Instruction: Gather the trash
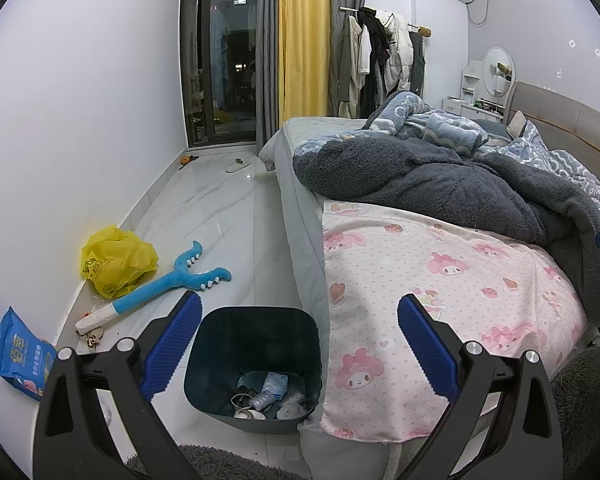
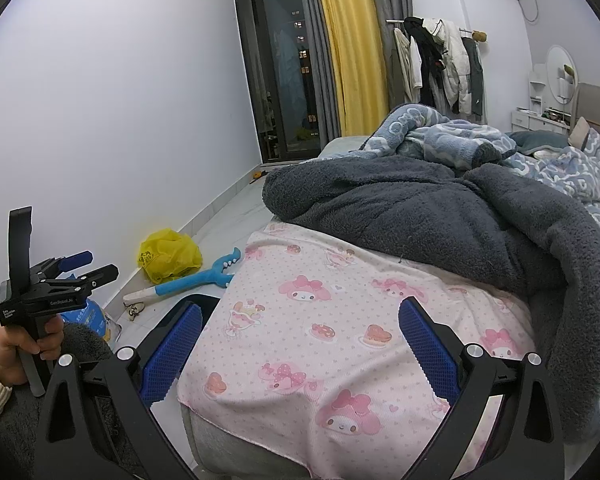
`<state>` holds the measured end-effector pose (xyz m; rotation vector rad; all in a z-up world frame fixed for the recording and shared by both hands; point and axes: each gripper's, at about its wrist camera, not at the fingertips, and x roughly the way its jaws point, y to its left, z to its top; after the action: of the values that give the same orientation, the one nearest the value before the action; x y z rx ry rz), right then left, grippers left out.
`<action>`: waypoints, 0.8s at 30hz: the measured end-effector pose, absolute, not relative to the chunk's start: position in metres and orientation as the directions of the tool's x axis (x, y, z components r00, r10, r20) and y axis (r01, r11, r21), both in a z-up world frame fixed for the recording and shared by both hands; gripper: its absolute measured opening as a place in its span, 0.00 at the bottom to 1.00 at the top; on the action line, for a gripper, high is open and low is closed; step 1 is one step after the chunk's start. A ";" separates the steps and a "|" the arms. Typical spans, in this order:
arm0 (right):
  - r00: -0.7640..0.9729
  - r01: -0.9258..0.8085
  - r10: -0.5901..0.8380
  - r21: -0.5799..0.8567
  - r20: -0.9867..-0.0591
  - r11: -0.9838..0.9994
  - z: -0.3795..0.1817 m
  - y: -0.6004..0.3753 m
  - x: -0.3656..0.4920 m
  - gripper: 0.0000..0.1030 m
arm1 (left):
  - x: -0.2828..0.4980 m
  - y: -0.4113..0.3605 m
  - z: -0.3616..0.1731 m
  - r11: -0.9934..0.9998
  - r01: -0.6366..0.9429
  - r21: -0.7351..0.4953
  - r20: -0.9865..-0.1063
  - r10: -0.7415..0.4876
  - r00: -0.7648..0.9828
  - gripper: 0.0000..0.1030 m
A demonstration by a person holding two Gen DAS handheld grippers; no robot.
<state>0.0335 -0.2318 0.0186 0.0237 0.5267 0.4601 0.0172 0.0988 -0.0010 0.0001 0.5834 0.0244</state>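
A dark teal trash bin [image 1: 256, 364] stands on the floor beside the bed, with wrappers and scraps in its bottom. My left gripper [image 1: 298, 344] is open and empty, above the bin. A crumpled yellow plastic bag [image 1: 116, 260] lies by the wall; it also shows in the right wrist view [image 2: 170, 254]. A blue snack packet [image 1: 18, 354] lies at the wall on the left. My right gripper [image 2: 300, 344] is open and empty over the pink patterned sheet [image 2: 332, 320]. The left gripper also shows in the right wrist view [image 2: 80, 268], held in a hand.
A blue and white plush toy [image 1: 160, 284] lies on the tiled floor next to the yellow bag. The bed [image 1: 440, 208] with a dark grey fleece blanket fills the right. A white slipper [image 1: 238, 165] lies near the glass door. A clothes rack [image 1: 380, 52] stands at the back.
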 end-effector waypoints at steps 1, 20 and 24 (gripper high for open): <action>0.765 -0.418 0.429 0.138 -0.480 0.898 0.019 -0.232 0.033 0.97 | 0.017 0.099 -0.001 1.000 -0.022 0.007 -0.550 0.023 0.835 0.97; 0.764 -0.420 0.430 0.136 -0.481 0.897 0.019 -0.232 0.034 0.97 | 0.017 0.099 -0.001 1.000 -0.023 0.009 -0.550 0.024 0.835 0.97; 0.763 -0.421 0.431 0.136 -0.482 0.897 0.018 -0.233 0.035 0.97 | 0.017 0.099 -0.001 1.000 -0.025 0.010 -0.551 0.026 0.834 0.97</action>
<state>0.0352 -0.2331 0.0184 0.0199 0.5286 0.4632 0.0172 0.0994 -0.0012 0.0026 0.5840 0.0269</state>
